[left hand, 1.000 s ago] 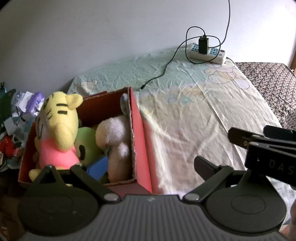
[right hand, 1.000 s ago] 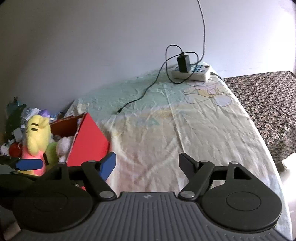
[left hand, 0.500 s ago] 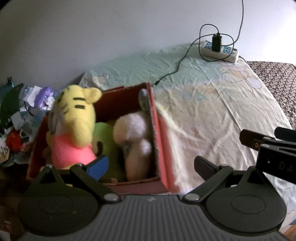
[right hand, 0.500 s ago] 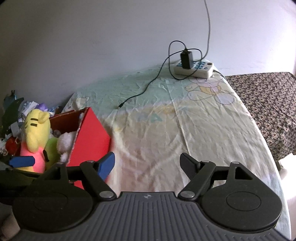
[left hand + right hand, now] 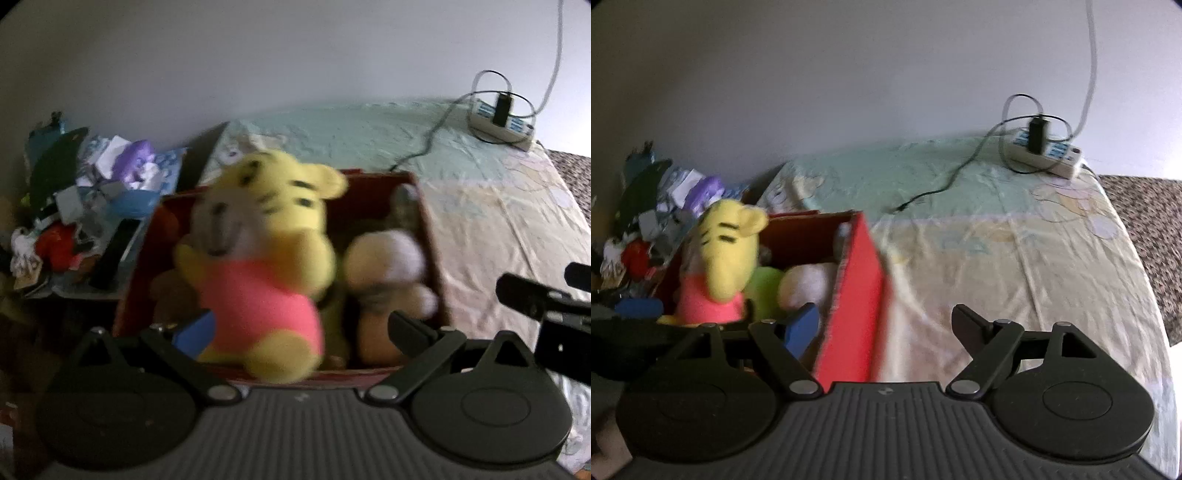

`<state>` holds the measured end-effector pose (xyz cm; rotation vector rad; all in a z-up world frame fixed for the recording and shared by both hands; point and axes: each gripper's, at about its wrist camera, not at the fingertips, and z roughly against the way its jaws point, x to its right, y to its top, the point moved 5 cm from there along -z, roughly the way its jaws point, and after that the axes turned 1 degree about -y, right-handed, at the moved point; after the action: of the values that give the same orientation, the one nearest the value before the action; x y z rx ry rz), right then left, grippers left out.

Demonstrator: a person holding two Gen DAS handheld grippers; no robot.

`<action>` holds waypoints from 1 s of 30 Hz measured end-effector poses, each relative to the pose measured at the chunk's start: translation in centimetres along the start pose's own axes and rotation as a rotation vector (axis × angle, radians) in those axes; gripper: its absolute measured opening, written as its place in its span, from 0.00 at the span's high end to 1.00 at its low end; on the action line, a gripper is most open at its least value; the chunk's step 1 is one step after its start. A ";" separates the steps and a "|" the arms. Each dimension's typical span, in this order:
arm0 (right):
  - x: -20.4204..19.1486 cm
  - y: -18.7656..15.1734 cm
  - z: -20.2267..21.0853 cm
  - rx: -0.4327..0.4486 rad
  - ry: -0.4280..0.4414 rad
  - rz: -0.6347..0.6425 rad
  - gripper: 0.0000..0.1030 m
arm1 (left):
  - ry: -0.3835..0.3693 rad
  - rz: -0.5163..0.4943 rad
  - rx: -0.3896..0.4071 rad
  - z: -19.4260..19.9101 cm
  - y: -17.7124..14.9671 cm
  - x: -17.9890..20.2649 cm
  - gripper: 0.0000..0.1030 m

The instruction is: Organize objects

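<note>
The landmark is the red cardboard box [image 5: 430,236], open-topped, on the pale printed bedsheet [image 5: 1015,266]; inside it stands the yellow plush tiger in a pink shirt [image 5: 258,266], taller than the box walls, its head well above the rim; beside it toward the box's right wall sits a cream-white fuzzy plush [image 5: 384,266], with a lime-green plush [image 5: 764,284] wedged between the 2.

The left gripper [image 5: 291,332] hovers at the near wall of the box with its fingers spread wide, nothing between them; the tiger's body fills the gap in that view, yet whether a pad touches it cannot be told through the blur. The right gripper [image 5: 882,325] hangs just outside the box's right wall, fingers likewise apart and empty.

Risks, as I judge them: the tiger is top-heavy and seated loosely on the other toys, so a brush from the left blue fingertip [image 5: 194,332] could tip it over the near wall; the box is light card, so a nudge from either tool could slide it on the sheet. Beyond the box's left wall lies a heap of crumpled wrappers and packets [image 5: 92,192]; a toy toppling that way would be lost among them. The white power strip with its black cable [image 5: 1045,151] lies well beyond the box, out of harm.
</note>
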<state>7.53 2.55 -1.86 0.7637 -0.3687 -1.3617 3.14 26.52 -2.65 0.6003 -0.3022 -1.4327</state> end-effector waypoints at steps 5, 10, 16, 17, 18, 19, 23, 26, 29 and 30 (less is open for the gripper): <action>-2.7 0.6 -0.4 -0.029 0.015 0.024 0.20 | 0.021 -0.012 -0.011 0.0 0.0 -2.6 0.03; -4.9 1.4 -0.8 -0.045 0.014 0.036 0.20 | 0.029 -0.022 -0.012 -0.3 0.3 -4.8 0.03; -6.9 2.4 -1.7 -0.080 0.018 0.029 0.20 | 0.041 -0.031 -0.021 -0.6 1.0 -7.1 0.02; -7.1 2.5 -2.0 -0.083 0.016 0.024 0.20 | 0.043 -0.028 -0.024 -0.7 1.0 -7.5 0.02; -7.4 2.6 -2.2 -0.086 0.011 0.018 0.20 | 0.043 -0.025 -0.025 -0.9 1.0 -7.9 0.02; -7.6 2.7 -2.4 -0.089 0.011 0.014 0.20 | 0.041 -0.022 -0.029 -1.1 1.0 -8.2 0.02; -8.4 2.1 -3.4 -0.097 0.015 -0.010 0.19 | 0.042 -0.023 -0.048 -2.4 0.6 -9.0 0.02; -8.7 1.6 -4.1 -0.124 0.023 -0.027 0.19 | 0.029 -0.022 -0.062 -3.2 0.3 -9.4 0.01; -9.0 1.6 -4.4 -0.128 0.028 -0.032 0.19 | 0.016 -0.036 -0.055 -3.4 0.3 -9.5 0.00; -9.1 1.7 -4.4 -0.126 0.030 -0.033 0.19 | 0.013 -0.040 -0.053 -3.5 0.3 -9.5 0.00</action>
<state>9.84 12.51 -2.17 0.6872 -0.2448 -1.3897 3.96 36.50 -3.84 0.5748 -0.2423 -1.4702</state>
